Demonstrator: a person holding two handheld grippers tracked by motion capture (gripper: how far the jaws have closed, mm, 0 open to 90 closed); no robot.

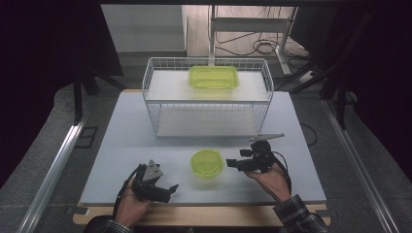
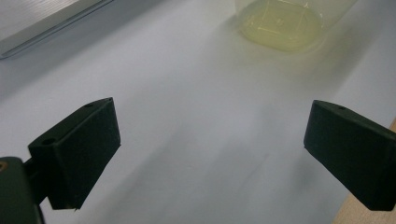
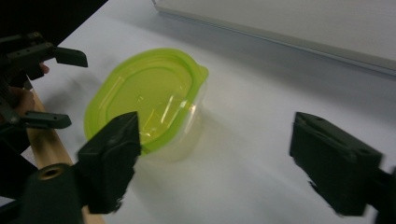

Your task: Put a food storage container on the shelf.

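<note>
a white table (image 1: 121, 145) carries a wire rack (image 1: 206, 97) at its far side, with a green lidded box (image 1: 214, 76) on the rack's top shelf. a round tub with a green lid (image 1: 207, 163) sits near the front edge, between the two grippers. the left gripper (image 1: 165, 190) rests beside it, jaws wide apart, holding nothing. the right gripper (image 1: 233, 162) is just beside the tub, jaws wide too.

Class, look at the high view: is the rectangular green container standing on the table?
No, the rectangular green container sits on the wire rack's top shelf.
</note>
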